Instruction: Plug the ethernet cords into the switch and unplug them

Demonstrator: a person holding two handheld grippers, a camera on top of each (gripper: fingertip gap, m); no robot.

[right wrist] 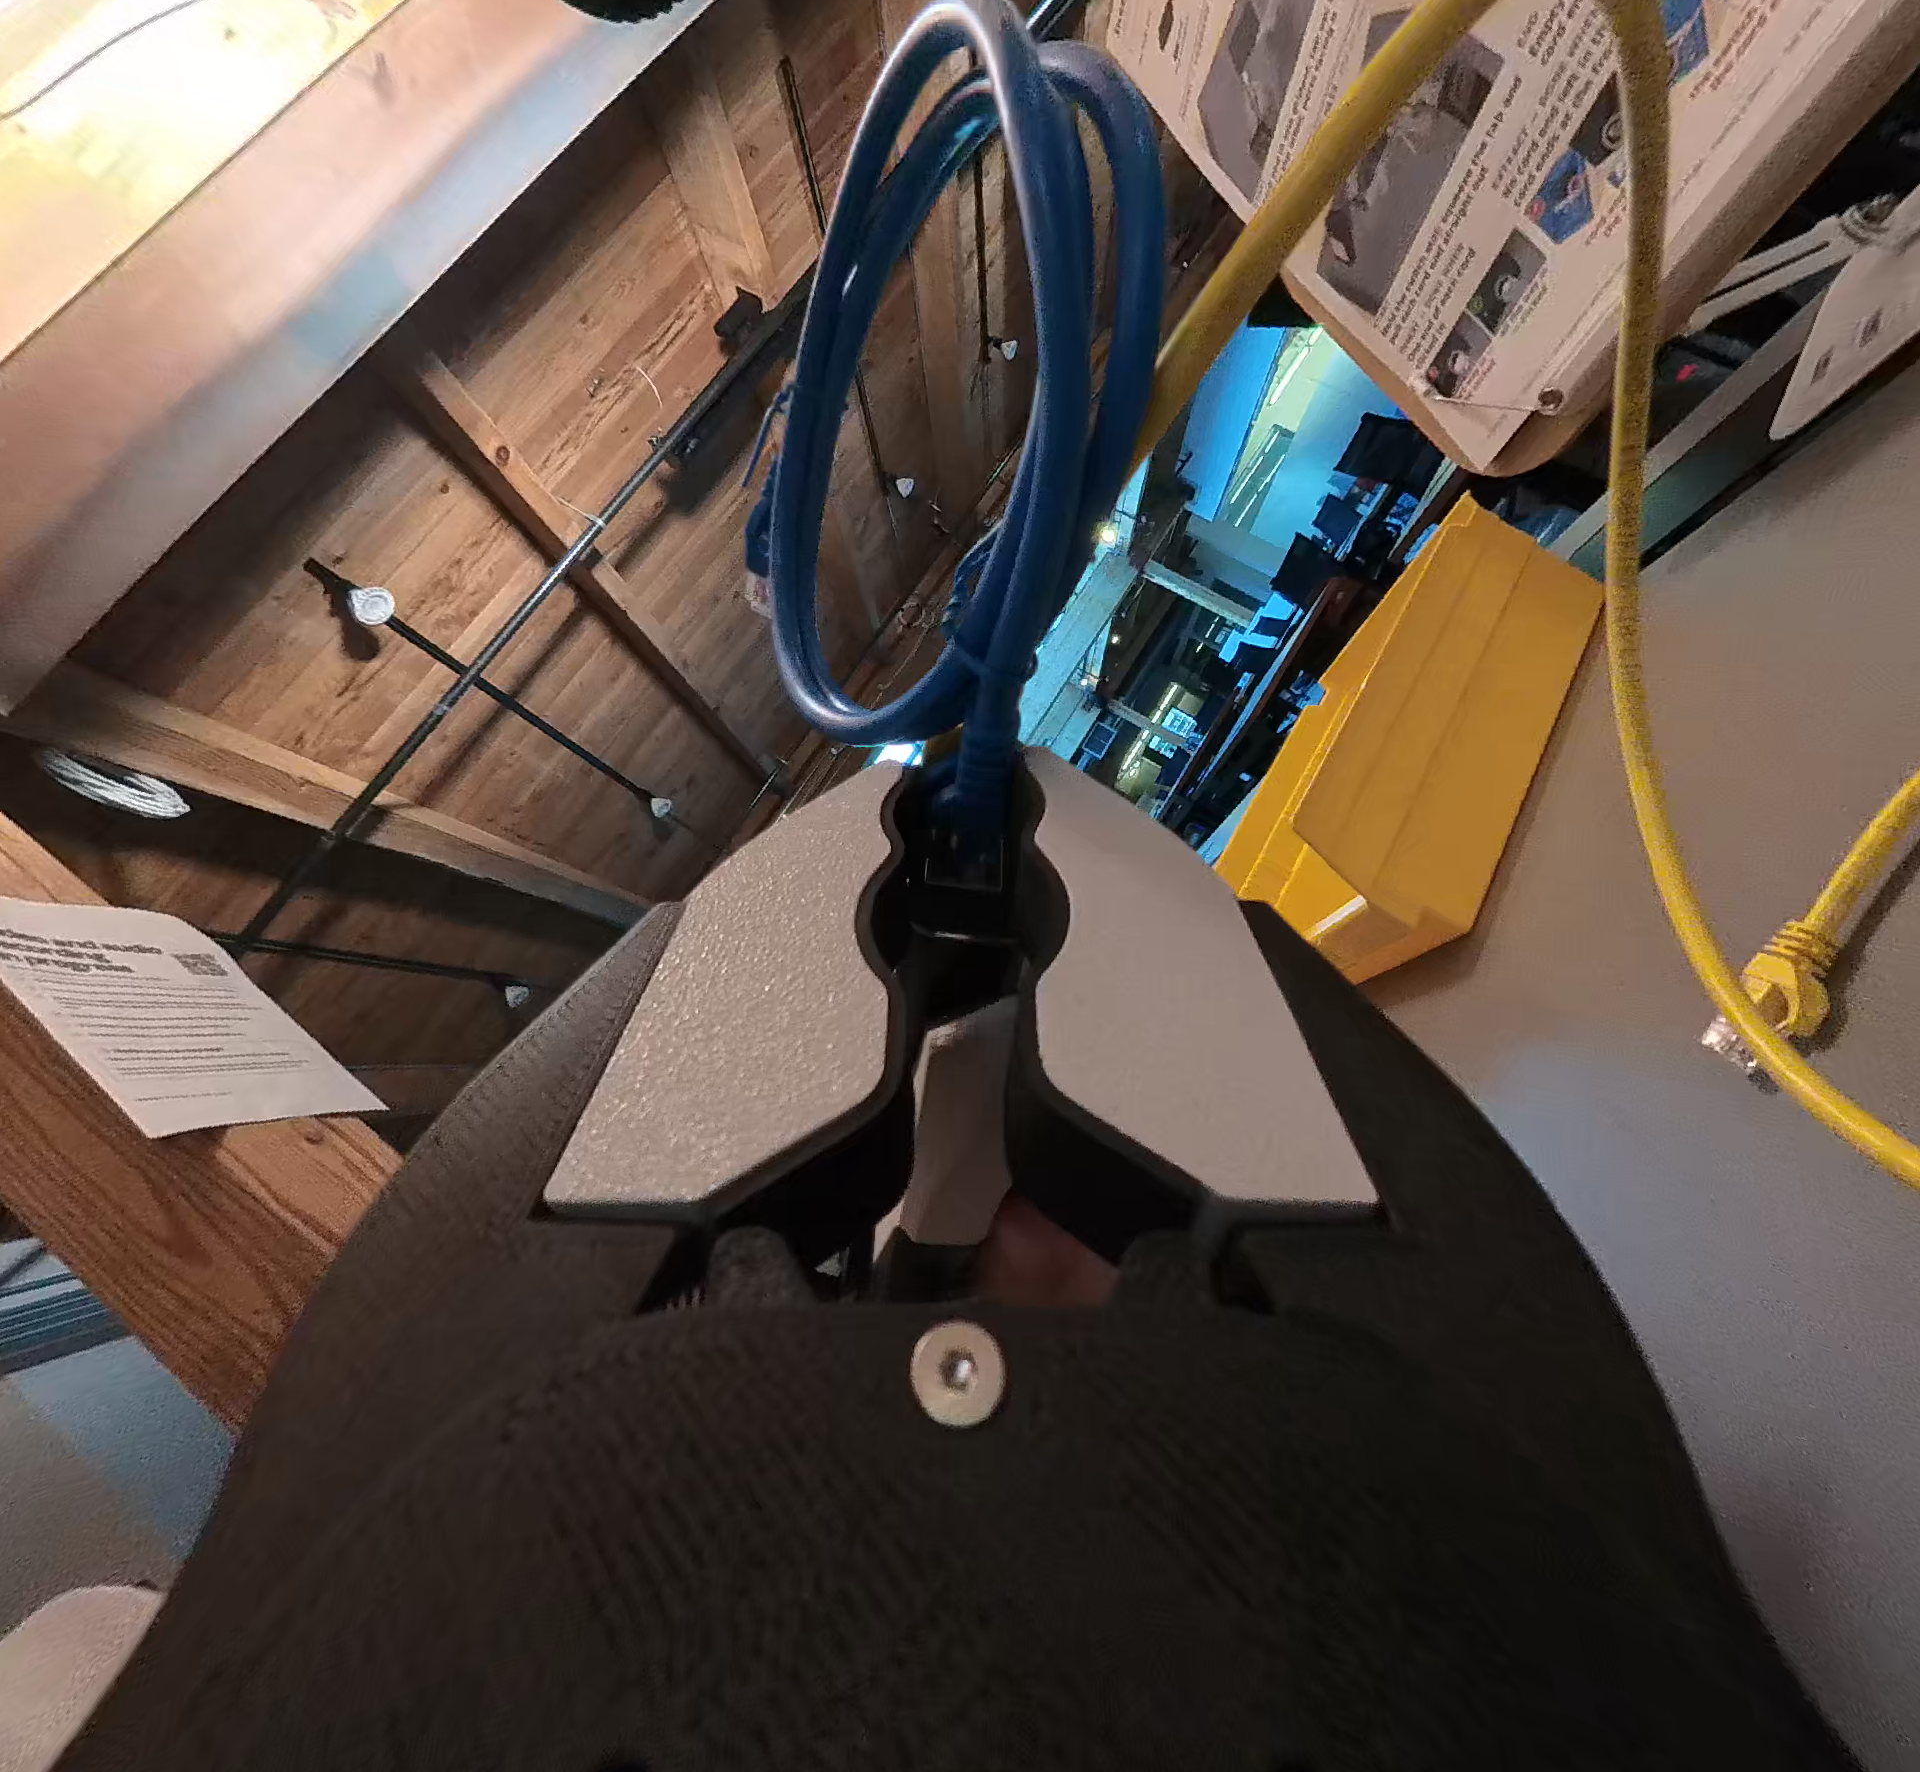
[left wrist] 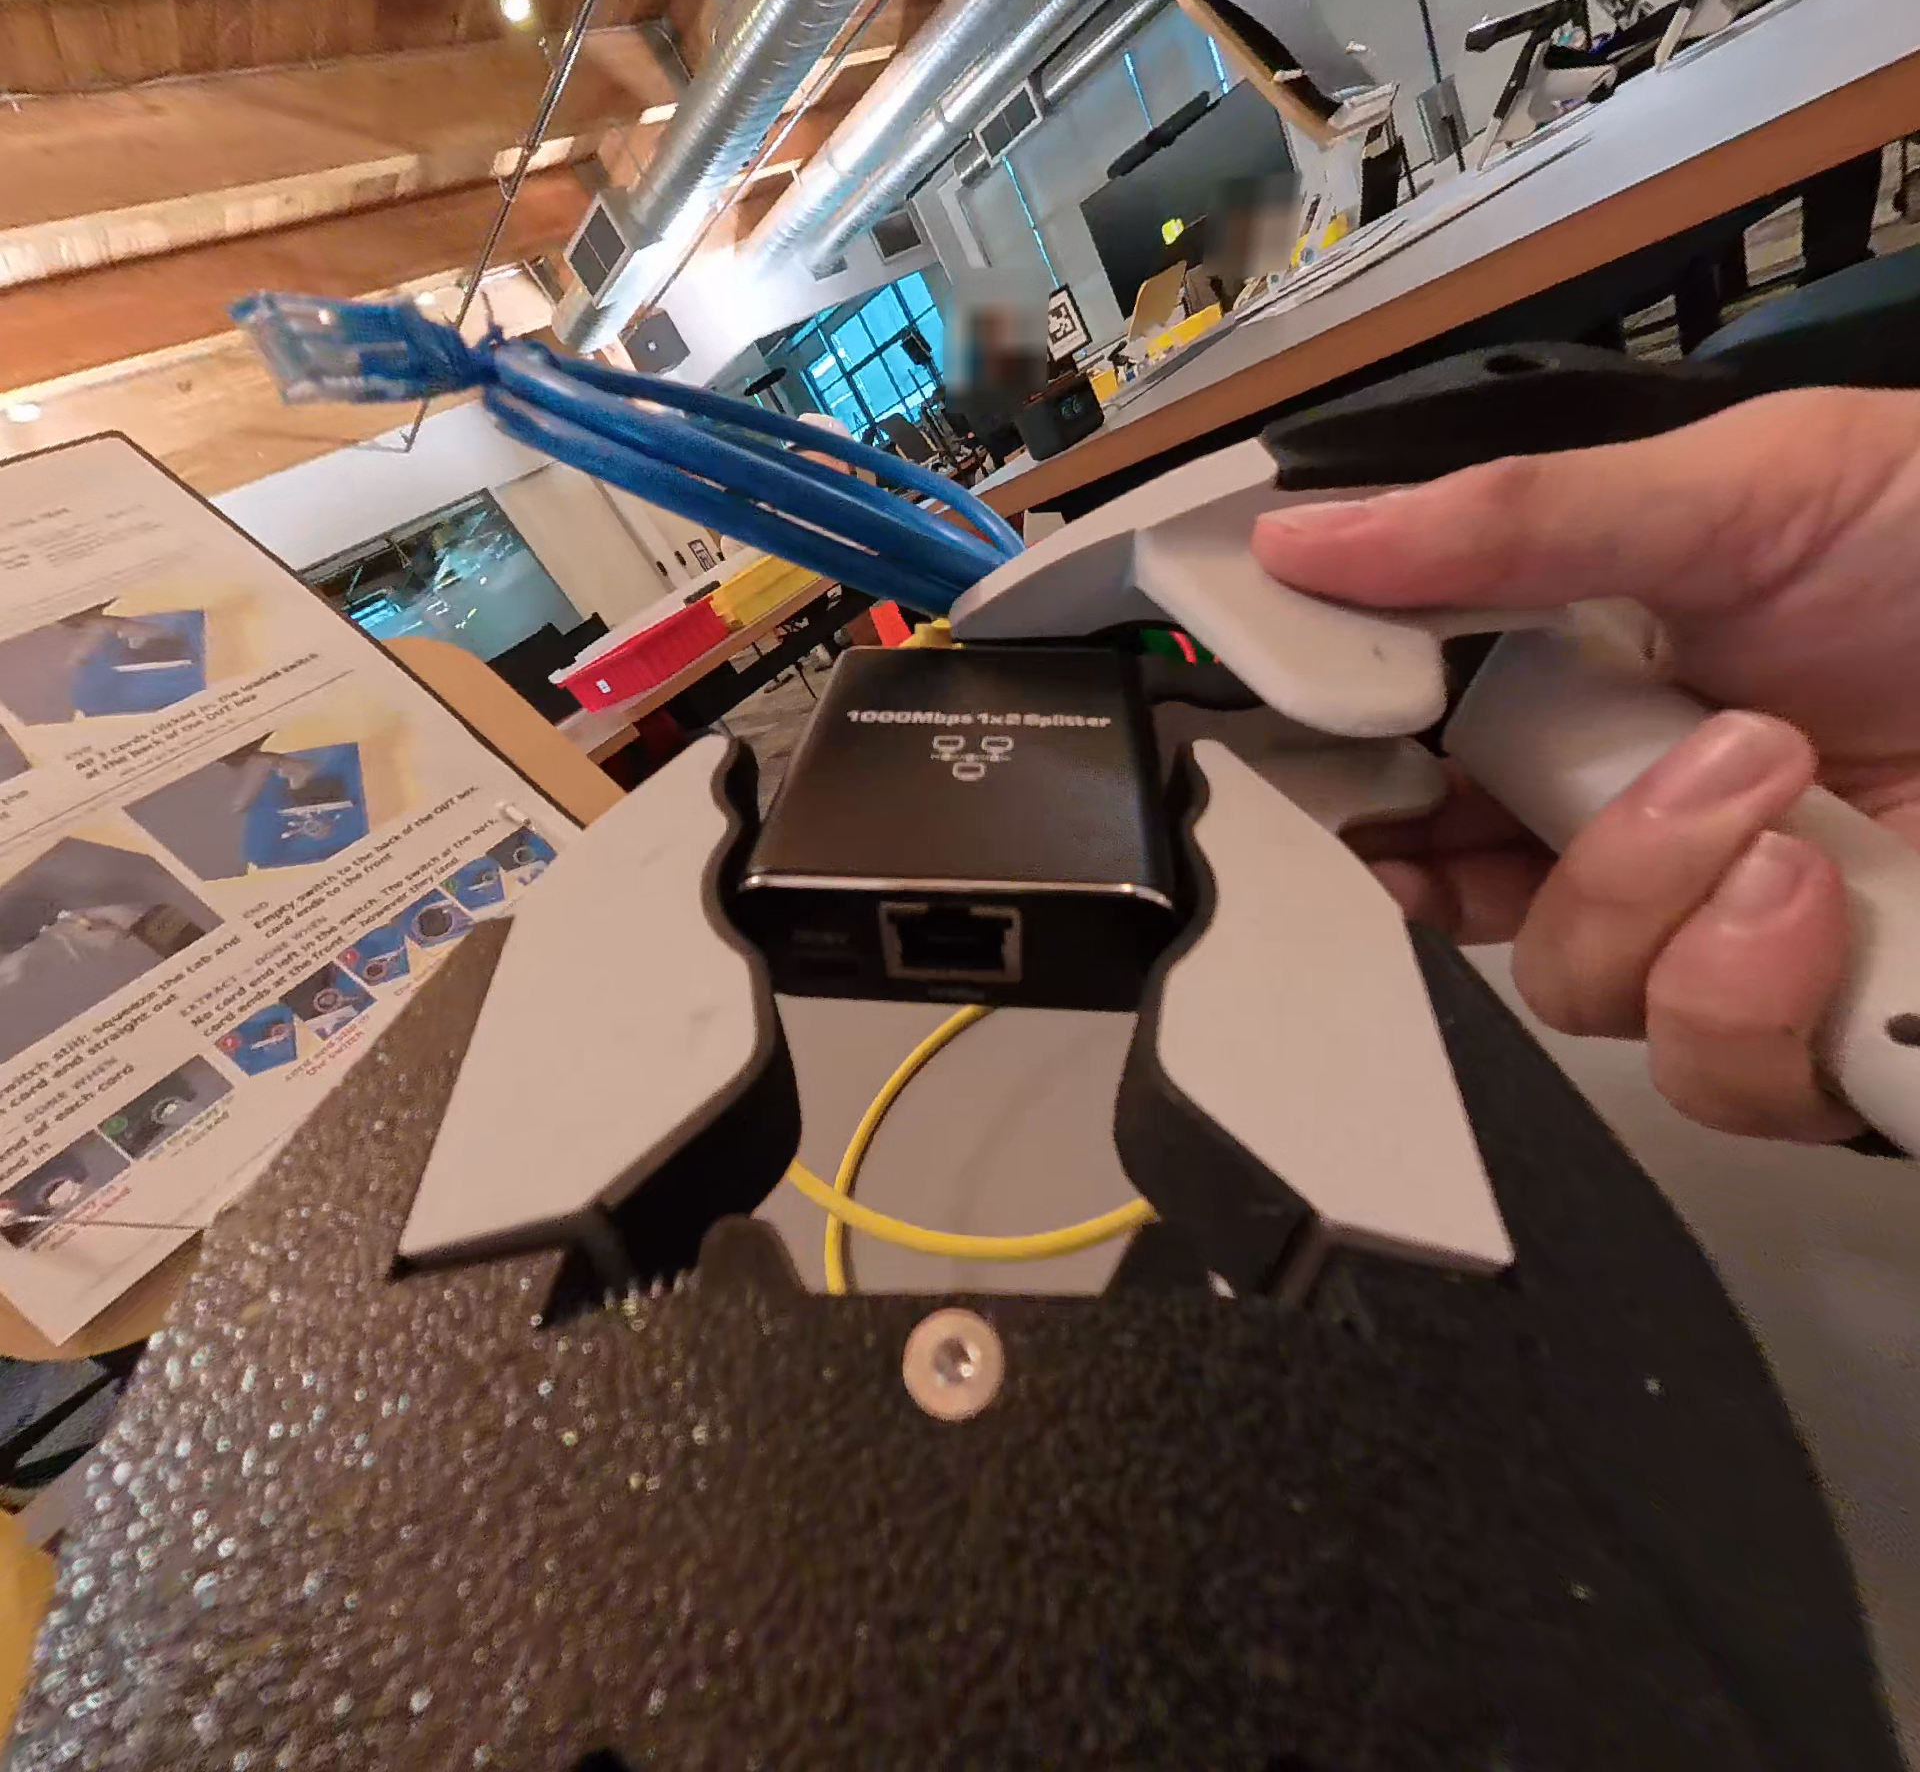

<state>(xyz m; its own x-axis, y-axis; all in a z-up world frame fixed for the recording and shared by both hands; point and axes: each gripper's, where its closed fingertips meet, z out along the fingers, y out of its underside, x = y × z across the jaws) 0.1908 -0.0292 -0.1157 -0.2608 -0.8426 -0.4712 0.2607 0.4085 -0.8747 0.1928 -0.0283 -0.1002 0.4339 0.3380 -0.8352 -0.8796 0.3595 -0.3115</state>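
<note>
While the left gripper [left wrist: 961, 901] clamps the black switch [left wrist: 961, 813] by its two sides, lifted off the desk [right wrist: 1756, 787], the single front port faces back toward the camera, open and empty, and the far face is left free for the other hand to work at. That grip looks like pure bracing, so the box won't skid under a push or pull. Over there the right gripper [right wrist: 961, 865], with a hand [left wrist: 1704, 787] on its handle, is clenched on the plug end of the blue ethernet cord [right wrist: 977, 392]. The cord's tied coil swings free in the air, its far plug [left wrist: 301, 346] dangling. I can't tell whether the gripped plug is seated in a port. A yellow ethernet cord [right wrist: 1631, 392] arcs down to the desk, one plug [right wrist: 1782, 990] lying loose.
</note>
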